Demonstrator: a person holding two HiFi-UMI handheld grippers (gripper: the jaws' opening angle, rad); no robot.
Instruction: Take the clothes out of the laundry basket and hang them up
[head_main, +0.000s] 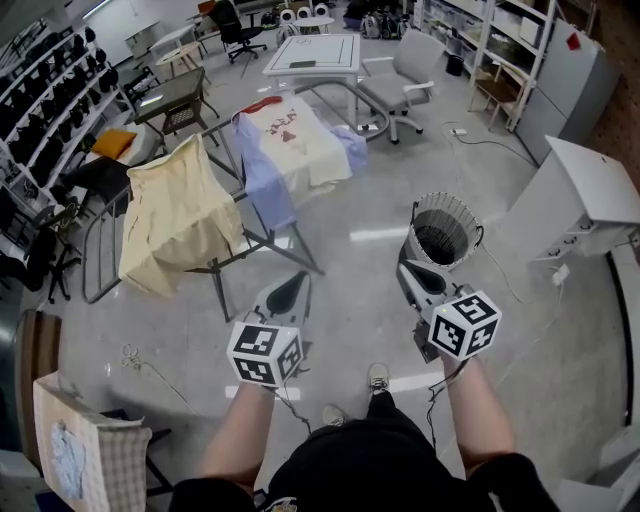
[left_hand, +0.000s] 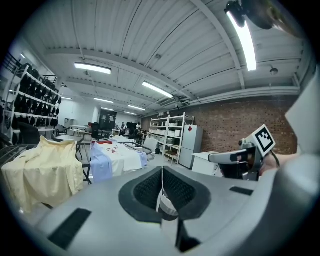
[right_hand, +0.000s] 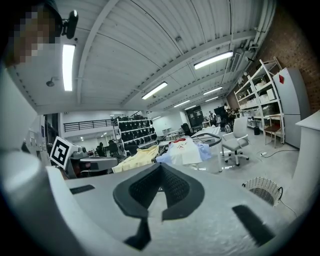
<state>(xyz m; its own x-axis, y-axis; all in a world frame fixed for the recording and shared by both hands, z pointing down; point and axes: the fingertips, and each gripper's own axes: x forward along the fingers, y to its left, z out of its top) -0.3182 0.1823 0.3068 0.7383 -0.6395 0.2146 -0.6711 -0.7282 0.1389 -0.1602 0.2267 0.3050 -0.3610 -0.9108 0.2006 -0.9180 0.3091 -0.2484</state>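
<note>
Left gripper (head_main: 285, 293): jaws fully together, pad against pad, nothing in them. Right gripper (head_main: 413, 272): same, pinched closed, no cloth. Both are held side by side over the floor (head_main: 350, 300), pointing slightly down. Laundry basket (head_main: 420, 245), white wire, stands upright on the floor just ahead of the right gripper. Clothes hang on the drying rack (head_main: 219, 290) ahead-left: yellow garment (head_main: 180, 215) nearest, light blue shirt (head_main: 265, 180) beside it, white shirt (head_main: 295, 140) with red print touching the blue one. Office chair (head_main: 400, 85) and table (head_main: 315, 52) are further back.

laundry basket (head_main: 442, 232) just beyond the right gripper (head_main: 406, 270) (yellow garment (head_main: 178, 215) and white shirt (head_main: 290, 140) drape the rack (head_main: 262, 247))
</note>
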